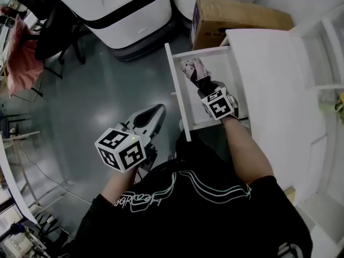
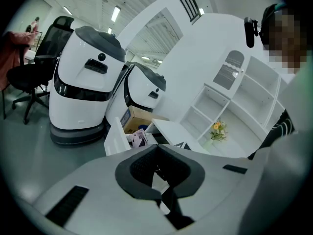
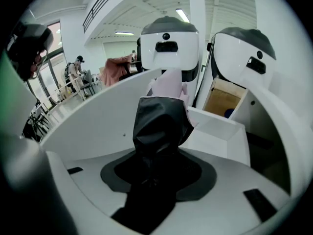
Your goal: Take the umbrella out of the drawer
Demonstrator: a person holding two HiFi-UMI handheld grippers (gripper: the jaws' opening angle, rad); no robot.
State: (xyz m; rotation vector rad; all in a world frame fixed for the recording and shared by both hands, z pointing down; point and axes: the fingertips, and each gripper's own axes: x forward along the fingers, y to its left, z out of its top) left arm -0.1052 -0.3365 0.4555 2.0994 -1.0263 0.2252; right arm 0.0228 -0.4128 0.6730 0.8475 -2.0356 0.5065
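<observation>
The umbrella [image 1: 194,71] is folded, pink with a black sleeve. My right gripper [image 1: 207,87] is shut on its black end and holds it over the open white drawer [image 1: 177,90]. In the right gripper view the black sleeve [image 3: 161,121] rises from between the jaws of the right gripper [image 3: 159,165], with the pink part beyond it. My left gripper [image 1: 153,117] hangs over the grey floor to the left of the drawer. The jaws of the left gripper [image 2: 157,173] are together with nothing between them. From there the umbrella [image 2: 139,138] shows pink, above the drawer.
The drawer juts from a white cabinet [image 1: 269,74]. White shelves with yellow flowers [image 1: 338,104] stand at the right. A cardboard box [image 1: 236,18] and two large white machines [image 1: 118,9] stand behind the drawer. An office chair [image 1: 59,31] and pink cloth [image 1: 19,52] are at far left.
</observation>
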